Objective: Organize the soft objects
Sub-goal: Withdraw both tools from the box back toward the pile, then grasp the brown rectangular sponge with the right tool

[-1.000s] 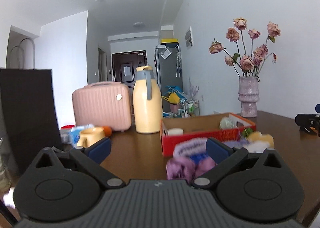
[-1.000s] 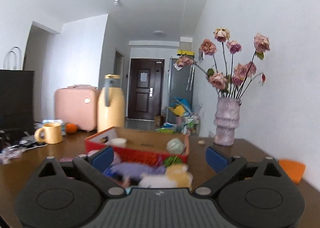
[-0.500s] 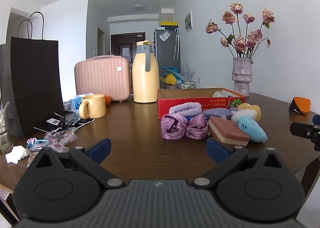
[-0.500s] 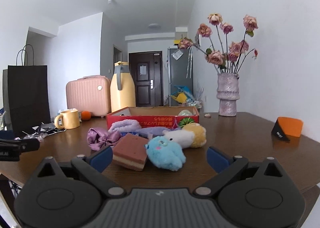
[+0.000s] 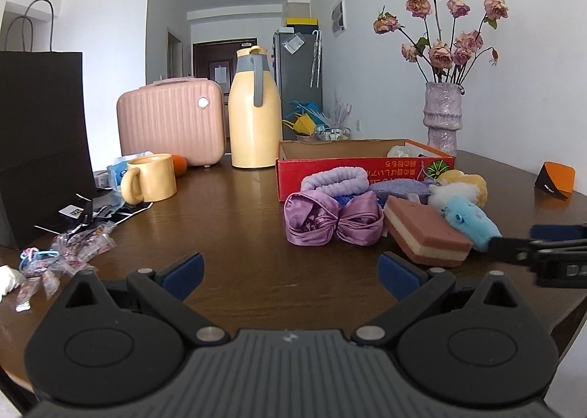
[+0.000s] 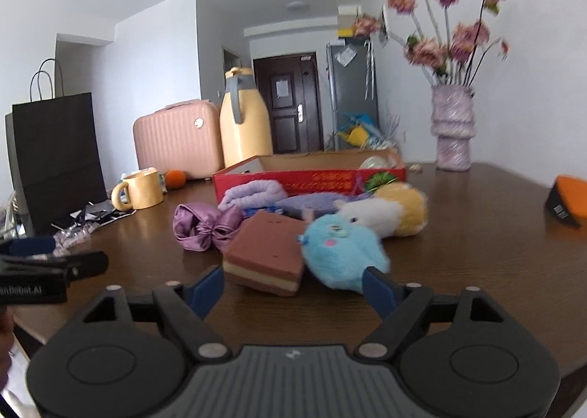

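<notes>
Both hand-held grippers closer to soft pile than half second ago. Right hand-held gripper (image 6: 293,284) spread wide, empty, fingertips just short of brown sponge (image 6: 266,253) and blue plush (image 6: 343,251). Left hand-held gripper (image 5: 290,273) spread, empty, above bare table (image 5: 227,220). Purple bow (image 5: 332,222), lavender headband (image 5: 335,179) and white-yellow plush (image 6: 385,211) lie before red box (image 5: 363,165).

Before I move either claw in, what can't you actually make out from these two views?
- Inside of the red box: its front wall hides the floor in both views; only a pale round item peeks over.
- Blue item under the lavender headband: mostly covered.
- Dried flowers: motion-blurred in the right view.
- Orange object: cut off by the right view's edge.
</notes>
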{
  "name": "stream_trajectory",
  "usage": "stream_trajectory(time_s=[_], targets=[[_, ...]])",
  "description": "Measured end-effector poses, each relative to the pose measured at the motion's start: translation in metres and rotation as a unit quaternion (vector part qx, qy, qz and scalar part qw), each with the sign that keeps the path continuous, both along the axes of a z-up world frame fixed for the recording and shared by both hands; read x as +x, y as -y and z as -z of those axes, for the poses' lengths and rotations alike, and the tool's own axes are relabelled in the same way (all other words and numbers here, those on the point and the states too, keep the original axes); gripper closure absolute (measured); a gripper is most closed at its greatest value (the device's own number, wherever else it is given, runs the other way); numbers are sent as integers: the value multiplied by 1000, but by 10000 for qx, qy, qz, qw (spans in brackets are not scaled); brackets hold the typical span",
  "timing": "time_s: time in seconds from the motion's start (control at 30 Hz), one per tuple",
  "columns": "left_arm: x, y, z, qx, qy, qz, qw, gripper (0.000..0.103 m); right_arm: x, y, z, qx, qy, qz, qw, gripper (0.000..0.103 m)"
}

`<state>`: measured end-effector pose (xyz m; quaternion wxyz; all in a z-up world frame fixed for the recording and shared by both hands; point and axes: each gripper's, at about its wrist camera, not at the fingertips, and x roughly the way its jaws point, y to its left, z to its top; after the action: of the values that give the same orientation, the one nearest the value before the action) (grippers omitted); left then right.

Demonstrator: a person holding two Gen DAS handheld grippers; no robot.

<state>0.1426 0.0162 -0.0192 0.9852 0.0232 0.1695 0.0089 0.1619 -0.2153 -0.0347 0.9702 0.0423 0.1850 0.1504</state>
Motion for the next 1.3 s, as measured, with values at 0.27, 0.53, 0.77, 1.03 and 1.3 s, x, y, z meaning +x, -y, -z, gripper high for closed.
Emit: stream_trajectory(time_s=[0.27, 0.53, 0.77, 1.03, 1.3], targets=[[36, -4, 7, -29, -132, 22, 9999, 0, 61, -51, 15, -53, -495, 103, 9987, 9], [55, -11, 9, -95, -224, 64, 9997, 0, 70, -56, 16, -167, -528, 234, 9982, 36], [47, -5, 4, -302, -205, 376, 9986, 0, 9, -24, 14, -870, -368, -1725, 9805, 34], [60, 23, 5, -952, -622, 1192, 9863, 10, 19, 21, 8, -888, -485, -444, 9939, 28], [87, 41, 15, -1472, -1367, 1541, 9674, 59, 55, 54, 14, 1387, -1111, -652, 9819, 63]])
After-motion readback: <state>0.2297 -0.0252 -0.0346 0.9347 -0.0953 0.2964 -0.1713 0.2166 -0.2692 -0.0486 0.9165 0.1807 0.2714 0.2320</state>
